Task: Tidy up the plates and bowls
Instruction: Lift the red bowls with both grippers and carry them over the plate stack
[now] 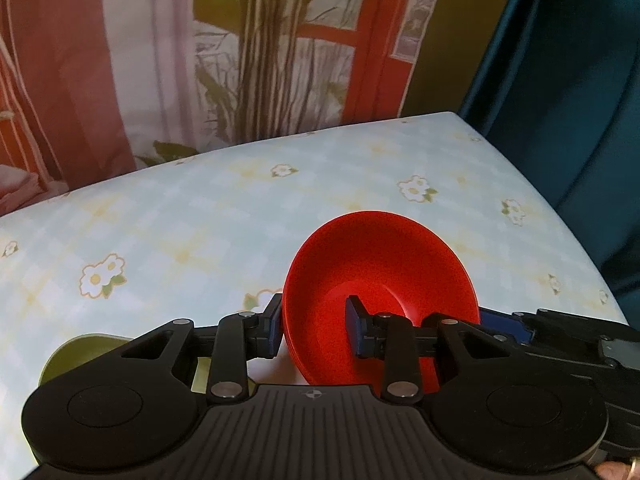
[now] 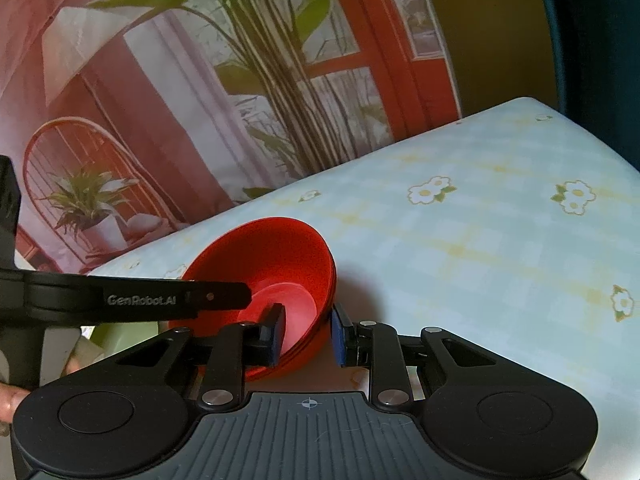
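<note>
Both claws straddle opposite walls of the red bowl stack, which sits tilted on the flowered tablecloth. The left gripper has one pad outside the rim and one inside, narrowed nearly onto the wall; the right gripper does likewise on the near side. Whether either pad truly presses I cannot tell. The step in hand looks like seizing the nested bowls; next, a firm pinch and level lift. A green dish lies just left of the left claw.
</note>
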Demonstrator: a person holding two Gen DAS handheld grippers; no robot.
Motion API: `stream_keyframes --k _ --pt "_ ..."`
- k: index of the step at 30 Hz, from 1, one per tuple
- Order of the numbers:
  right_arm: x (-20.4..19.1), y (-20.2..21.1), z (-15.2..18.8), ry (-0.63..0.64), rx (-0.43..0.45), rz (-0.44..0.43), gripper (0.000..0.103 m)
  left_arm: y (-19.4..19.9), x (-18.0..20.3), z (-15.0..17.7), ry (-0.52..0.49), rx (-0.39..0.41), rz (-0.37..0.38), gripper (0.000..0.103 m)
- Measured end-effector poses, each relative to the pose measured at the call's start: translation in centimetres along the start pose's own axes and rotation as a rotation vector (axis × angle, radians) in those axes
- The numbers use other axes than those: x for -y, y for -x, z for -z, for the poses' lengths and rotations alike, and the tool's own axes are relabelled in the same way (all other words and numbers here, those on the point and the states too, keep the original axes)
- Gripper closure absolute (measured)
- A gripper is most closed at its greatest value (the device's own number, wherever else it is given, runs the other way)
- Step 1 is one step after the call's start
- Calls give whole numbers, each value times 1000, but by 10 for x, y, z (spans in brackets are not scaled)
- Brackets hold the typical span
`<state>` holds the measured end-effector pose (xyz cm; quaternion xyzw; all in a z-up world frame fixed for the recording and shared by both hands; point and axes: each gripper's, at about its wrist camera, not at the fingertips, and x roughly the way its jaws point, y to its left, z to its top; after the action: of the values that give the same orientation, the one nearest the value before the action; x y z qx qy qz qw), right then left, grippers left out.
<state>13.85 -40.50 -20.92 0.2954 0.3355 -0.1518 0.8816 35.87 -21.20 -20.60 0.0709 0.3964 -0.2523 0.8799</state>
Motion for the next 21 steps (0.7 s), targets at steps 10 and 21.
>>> stream_keyframes --k 10,21 --pt "-7 22 -7 4 34 5 80 28 6 2 -9 41 17 69" --pt "-35 43 -12 44 53 -6 80 67 -3 10 -4 81 26 69"
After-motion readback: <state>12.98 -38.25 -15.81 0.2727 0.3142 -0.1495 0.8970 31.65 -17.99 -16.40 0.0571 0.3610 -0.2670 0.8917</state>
